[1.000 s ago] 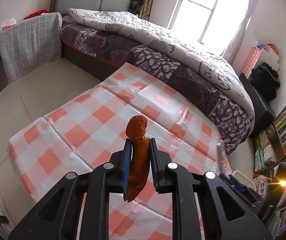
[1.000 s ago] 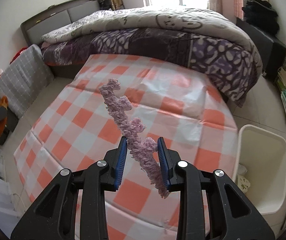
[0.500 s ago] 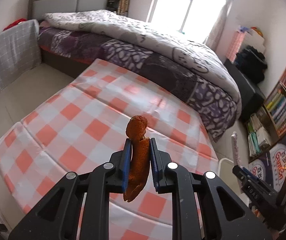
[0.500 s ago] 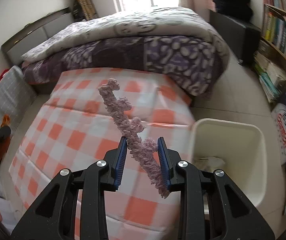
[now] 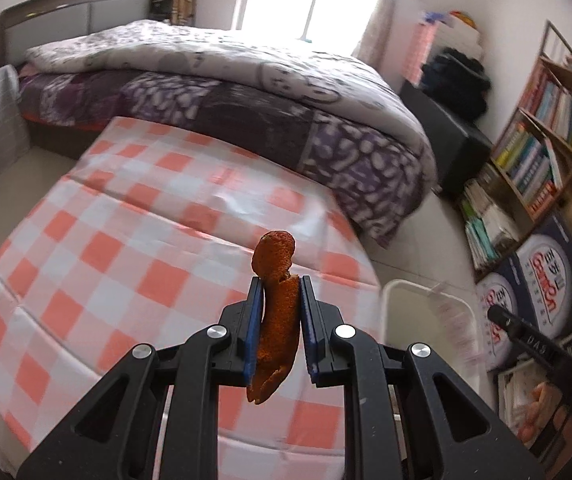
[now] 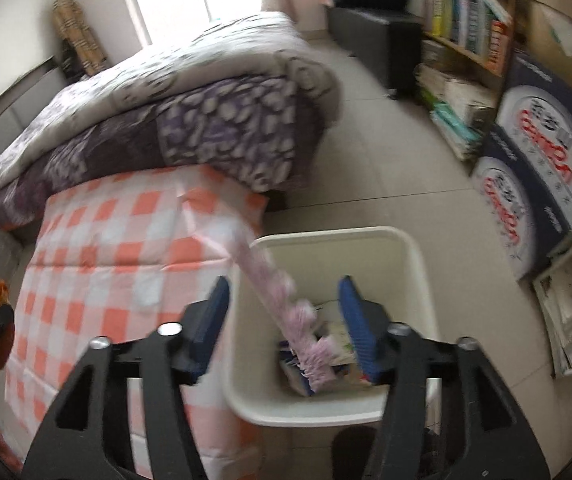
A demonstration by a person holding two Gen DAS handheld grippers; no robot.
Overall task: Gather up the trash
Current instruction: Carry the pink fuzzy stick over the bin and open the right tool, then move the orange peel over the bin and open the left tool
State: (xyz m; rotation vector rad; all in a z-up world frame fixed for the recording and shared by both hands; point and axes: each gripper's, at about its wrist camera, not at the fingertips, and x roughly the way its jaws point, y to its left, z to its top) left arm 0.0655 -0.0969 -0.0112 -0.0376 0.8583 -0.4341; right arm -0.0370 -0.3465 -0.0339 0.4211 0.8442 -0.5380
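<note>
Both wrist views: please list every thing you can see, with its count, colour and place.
Orange peel: one, orange-brown, clamped in the left gripper.
Pink fuzzy strip: one, pale pink, blurred, loose between the open right fingers, over the bin.
Bin: one, white, on the floor beside the table, with some trash inside.
Checked tablecloth: one, orange and white, on the low table.
Bed quilt: one, purple and white, behind the table.
Bookshelf: one, wooden, full of books, by the wall.
Printed boxes: two, dark blue, on the floor.
Left gripper: black, blue pads, shut.
Right gripper: black, blue pads, open.
</note>
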